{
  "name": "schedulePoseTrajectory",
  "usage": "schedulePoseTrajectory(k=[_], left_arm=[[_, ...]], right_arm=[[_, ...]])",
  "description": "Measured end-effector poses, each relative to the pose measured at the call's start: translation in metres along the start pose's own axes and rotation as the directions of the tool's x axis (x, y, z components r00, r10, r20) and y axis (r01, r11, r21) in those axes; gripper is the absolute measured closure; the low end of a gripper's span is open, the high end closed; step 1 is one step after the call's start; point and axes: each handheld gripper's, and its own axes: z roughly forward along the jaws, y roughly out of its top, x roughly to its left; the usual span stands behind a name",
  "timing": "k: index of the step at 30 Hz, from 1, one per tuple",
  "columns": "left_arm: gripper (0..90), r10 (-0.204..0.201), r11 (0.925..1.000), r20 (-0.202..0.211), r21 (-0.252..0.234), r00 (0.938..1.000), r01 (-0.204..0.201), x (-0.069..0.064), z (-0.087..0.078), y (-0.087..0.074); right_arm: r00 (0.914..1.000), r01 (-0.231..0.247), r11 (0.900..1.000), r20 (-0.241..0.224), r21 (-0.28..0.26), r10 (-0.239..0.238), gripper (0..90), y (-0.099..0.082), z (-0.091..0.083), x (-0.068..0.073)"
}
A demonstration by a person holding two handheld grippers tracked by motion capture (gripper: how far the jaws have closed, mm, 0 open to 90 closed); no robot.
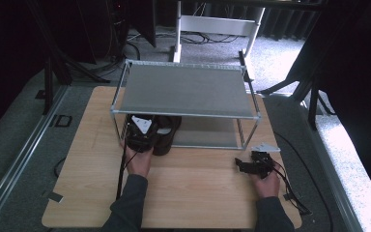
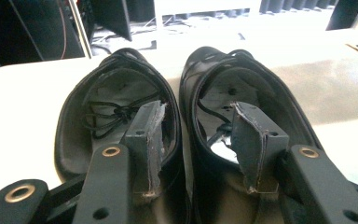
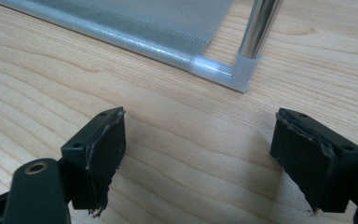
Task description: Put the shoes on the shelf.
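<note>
A pair of black lace-up shoes (image 1: 160, 134) stands side by side at the front left of a two-tier metal shoe rack (image 1: 183, 89), toes under its top shelf. My left gripper (image 1: 140, 129) holds them from the heel end. In the left gripper view one finger (image 2: 144, 140) sits inside the left shoe (image 2: 98, 107) and the other finger (image 2: 254, 140) inside the right shoe (image 2: 256, 79), pinching their inner walls together. My right gripper (image 1: 245, 164) rests low over the wooden table (image 1: 193, 183), open with nothing between its fingers (image 3: 98, 154), facing the rack's front right leg (image 3: 256, 32).
The rack's lower mesh shelf (image 1: 207, 134) is bare to the right of the shoes; its front rail (image 3: 135, 44) runs close ahead of the right gripper. Cables trail off the table's right front edge (image 1: 294, 198). Dark stands and a white desk frame (image 1: 212, 24) stand beyond the table.
</note>
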Motion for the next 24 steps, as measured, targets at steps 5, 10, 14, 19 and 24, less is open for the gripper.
schedulePoseTrajectory(k=[5,10,14,19,24], left_arm=[[51.7,0.02,0.9996,0.069,0.019,0.9974,-0.021,0.01,-0.017,-0.001],[50.0,0.063,0.9952,0.114,0.067,0.9915,-0.071,0.017,-0.031,-0.011],[49.8,0.063,0.9938,0.137,0.082,0.9886,-0.075,0.023,-0.04,-0.02],[49.5,0.041,0.9848,0.168,0.16,0.9849,-0.069,0.035,-0.047,-0.042],[49.4,0.034,0.9676,0.162,0.242,0.9861,-0.073,0.049,-0.044,-0.064]], right_arm=[[1.0,0.001,1.0,0.0,0.0,-0.001,17.5,0.0,0.0,0.0],[1.0,0.0,1.0,0.0,0.0,0.0,17.5,0.0,0.0,0.0],[1.0,0.001,1.0,0.0,0.0,-0.001,17.5,0.0,0.0,0.0],[1.0,0.002,1.0,0.0,0.001,-0.002,17.5,0.0,0.0,0.0],[1.0,0.002,1.0,0.0,0.0,-0.002,17.5,0.0,0.0,0.0]])
